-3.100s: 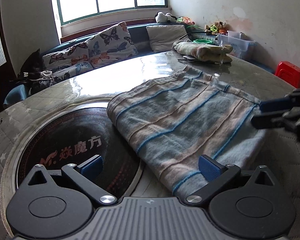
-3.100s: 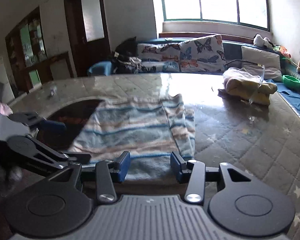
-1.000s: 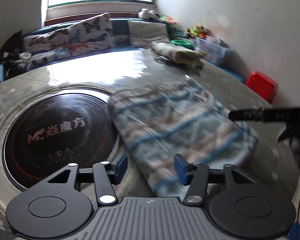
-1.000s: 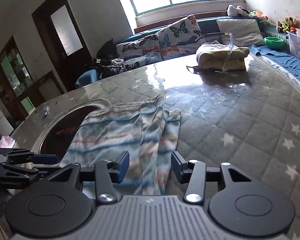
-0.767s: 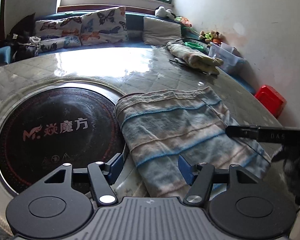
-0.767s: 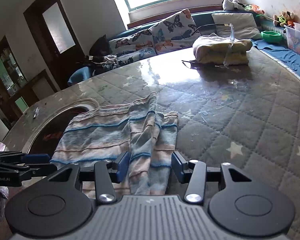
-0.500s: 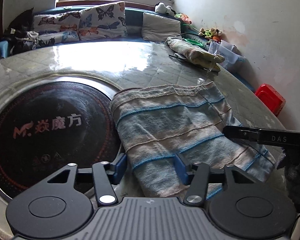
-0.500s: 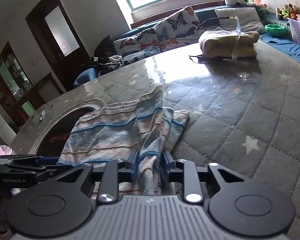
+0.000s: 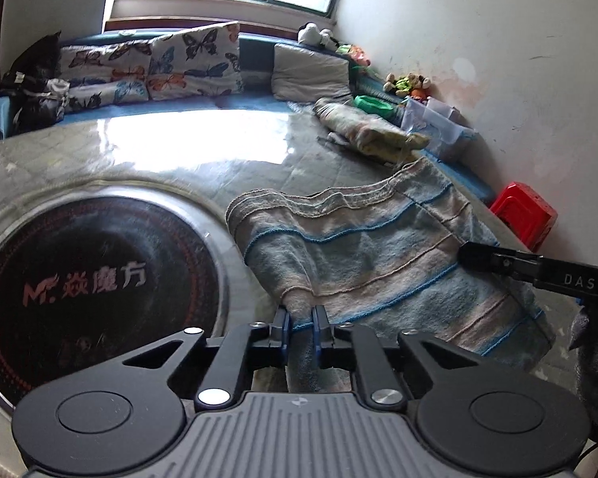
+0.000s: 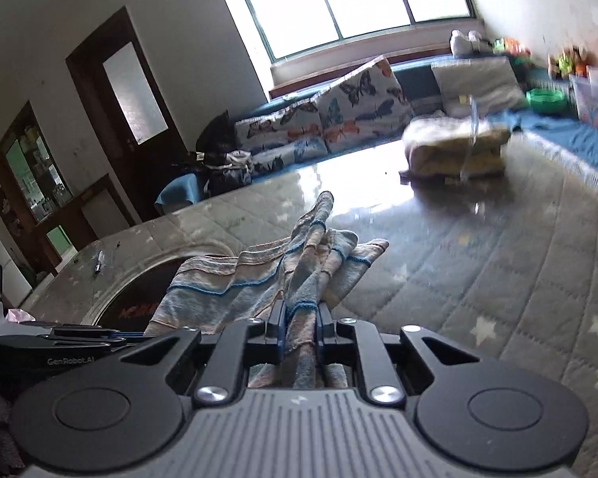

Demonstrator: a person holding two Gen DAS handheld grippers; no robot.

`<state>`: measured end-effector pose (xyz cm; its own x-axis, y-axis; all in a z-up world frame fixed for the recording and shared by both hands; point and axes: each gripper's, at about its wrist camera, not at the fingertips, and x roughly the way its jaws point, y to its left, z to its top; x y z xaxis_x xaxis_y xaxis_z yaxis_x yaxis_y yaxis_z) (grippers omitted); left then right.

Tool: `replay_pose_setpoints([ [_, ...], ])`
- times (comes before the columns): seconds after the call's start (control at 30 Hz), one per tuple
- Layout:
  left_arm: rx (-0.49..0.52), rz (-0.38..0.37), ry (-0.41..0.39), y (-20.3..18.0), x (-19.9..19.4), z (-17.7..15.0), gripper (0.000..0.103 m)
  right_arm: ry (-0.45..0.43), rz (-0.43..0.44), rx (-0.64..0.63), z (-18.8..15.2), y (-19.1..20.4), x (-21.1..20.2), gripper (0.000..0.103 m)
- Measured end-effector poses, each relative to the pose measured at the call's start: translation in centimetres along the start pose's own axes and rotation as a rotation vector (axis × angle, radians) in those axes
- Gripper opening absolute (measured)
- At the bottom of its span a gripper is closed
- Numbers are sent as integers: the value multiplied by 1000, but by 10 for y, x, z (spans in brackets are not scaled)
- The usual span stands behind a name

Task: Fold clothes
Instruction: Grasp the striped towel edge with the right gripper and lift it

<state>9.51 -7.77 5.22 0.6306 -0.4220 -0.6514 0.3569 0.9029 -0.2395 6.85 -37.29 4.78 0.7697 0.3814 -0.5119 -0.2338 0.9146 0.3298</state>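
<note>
Two grippers, both clamped on one striped garment (image 9: 362,255) at frame centre: left gripper (image 9: 299,324) pinches its near corner, right gripper (image 10: 301,324) its bunched near edge. Garment lies across quilted table (image 10: 498,279), partly over the dark round hob (image 9: 91,275) at lower left. Risk: thick bunched fabric slipping from narrow jaws, skewing the fold. Legible: "DAS", "GenRobot.AI"; hob reads "M" with Chinese characters.

Bare tabletop (image 10: 498,279) before folded pile (image 10: 454,151)

Left claw (image 9: 299,328) is pinched tight on the near edge of the striped blanket (image 9: 362,255), right beside the table's (image 9: 179,151) round black hotplate (image 9: 87,283).
</note>
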Motion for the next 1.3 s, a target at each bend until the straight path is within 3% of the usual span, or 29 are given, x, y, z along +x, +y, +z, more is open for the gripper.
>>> replay_pose_setpoints([
  [0.73,131,19,-96,-63,-6,42,12,-130,-95,-80,46,-2,-53,13],
  [1.3,134,69,-56,-63,16,44,12,-77,-123,-67,45,-12,-25,13],
])
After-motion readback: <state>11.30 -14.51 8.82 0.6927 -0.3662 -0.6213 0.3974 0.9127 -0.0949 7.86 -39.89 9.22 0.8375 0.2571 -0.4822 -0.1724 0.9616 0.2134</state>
